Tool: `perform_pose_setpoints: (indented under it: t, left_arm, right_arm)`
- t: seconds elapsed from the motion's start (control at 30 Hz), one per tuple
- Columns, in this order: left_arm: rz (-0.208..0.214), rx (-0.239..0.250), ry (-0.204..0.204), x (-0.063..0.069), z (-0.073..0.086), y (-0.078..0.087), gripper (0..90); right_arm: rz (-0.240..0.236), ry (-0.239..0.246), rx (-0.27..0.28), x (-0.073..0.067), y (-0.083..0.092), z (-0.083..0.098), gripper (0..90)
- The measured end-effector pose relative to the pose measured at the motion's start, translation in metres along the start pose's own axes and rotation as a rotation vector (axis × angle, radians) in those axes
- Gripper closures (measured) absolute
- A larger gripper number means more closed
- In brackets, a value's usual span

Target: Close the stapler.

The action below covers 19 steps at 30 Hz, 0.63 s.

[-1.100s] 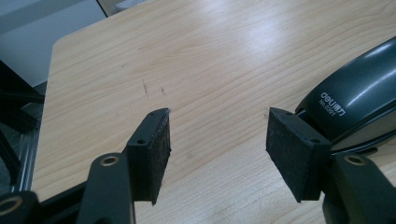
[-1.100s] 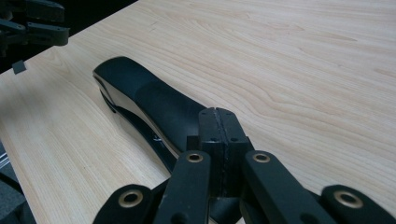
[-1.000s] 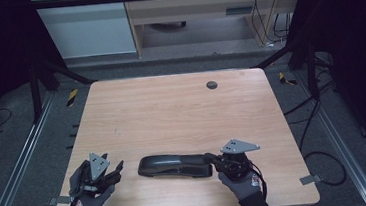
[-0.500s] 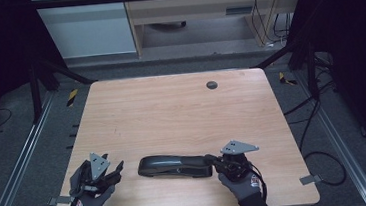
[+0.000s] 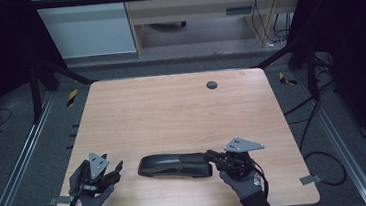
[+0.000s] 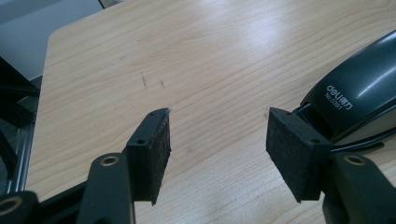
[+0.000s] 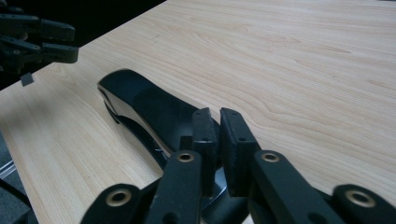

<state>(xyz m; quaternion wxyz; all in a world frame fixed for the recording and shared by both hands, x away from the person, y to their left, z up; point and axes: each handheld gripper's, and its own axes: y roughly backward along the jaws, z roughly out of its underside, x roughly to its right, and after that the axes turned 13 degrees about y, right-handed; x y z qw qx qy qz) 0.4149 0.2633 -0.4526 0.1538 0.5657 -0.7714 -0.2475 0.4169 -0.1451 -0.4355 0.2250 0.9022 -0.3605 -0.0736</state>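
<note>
The wooden table (image 5: pixel 171 104) carries one work piece, a black stapler (image 5: pixel 175 165), lying flat and lengthwise near the person's edge, between the two hands and well apart from the small round grommet (image 5: pixel 211 85) toward the far side; in the left gripper view its rounded, lettered end (image 6: pixel 355 93) sits just beside the right-hand pad. The right gripper (image 5: pixel 215 156) is at the stapler's right end; its jaws stand narrow, a thin slit between the pads (image 7: pixel 236 135), and they have just been opening a little; from the right gripper view the stapler's rear seems to lie below and behind the pads rather than pinched between them, though the angle is poor and I cannot be sure. The left gripper (image 5: pixel 113 172) hovers off the stapler's left end, jaws moderately wide, with bare wood between its pads (image 6: pixel 154 154). By my reading the stapler is set down and being let go; what remains is to draw the right gripper clear, or to take a fresh hold.
</note>
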Motion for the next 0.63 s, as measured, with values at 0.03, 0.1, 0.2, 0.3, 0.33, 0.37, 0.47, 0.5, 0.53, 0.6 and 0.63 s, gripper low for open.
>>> perform_pose_setpoints:
  t: [0.03,0.1,0.2,0.3,0.33,0.37,0.47,0.5,0.53,0.6,0.63]
  left_arm:
    - [0.0,-0.001,-0.001,0.0,0.0,0.0,39.5]
    - [0.002,-0.003,0.002,-0.001,0.0,-0.001,39.0]
    - [0.001,-0.006,0.005,-0.002,0.001,-0.003,38.0]
    - [0.001,-0.023,0.016,-0.006,0.003,-0.005,37.1]
    - [0.002,-0.029,0.018,-0.007,0.004,-0.006,36.5]
    - [0.001,-0.031,0.022,-0.008,0.004,-0.007,35.9]
    - [0.002,-0.043,0.037,-0.012,0.006,-0.01,34.2]
    - [-0.001,-0.047,0.038,-0.013,0.006,-0.011,33.6]
    - [0.001,-0.053,0.042,-0.014,0.007,-0.012,32.5]
    - [0.0,-0.067,0.04,-0.016,0.009,-0.015,30.8]
    - [-0.001,-0.072,0.037,-0.017,0.01,-0.017,30.4]
  right_arm:
    - [0.01,-0.006,0.008,0.002,0.002,0.0,80.4]
    - [0.046,-0.013,0.026,0.008,0.008,0.0,74.6]
    - [0.13,-0.025,0.043,0.023,0.018,0.005,65.6]
    - [0.227,-0.028,0.006,0.041,0.024,0.016,53.8]
    - [0.244,-0.036,-0.016,0.047,0.026,0.02,50.3]
    - [0.256,-0.044,-0.035,0.053,0.026,0.025,47.4]
    - [0.303,-0.082,-0.097,0.068,0.028,0.04,44.1]
    - [0.313,-0.09,-0.115,0.073,0.028,0.045,43.6]
    - [0.318,-0.104,-0.137,0.076,0.029,0.048,43.0]
    - [0.333,-0.113,-0.145,0.082,0.03,0.054,41.6]
    - [0.334,-0.12,-0.151,0.085,0.031,0.056,41.0]
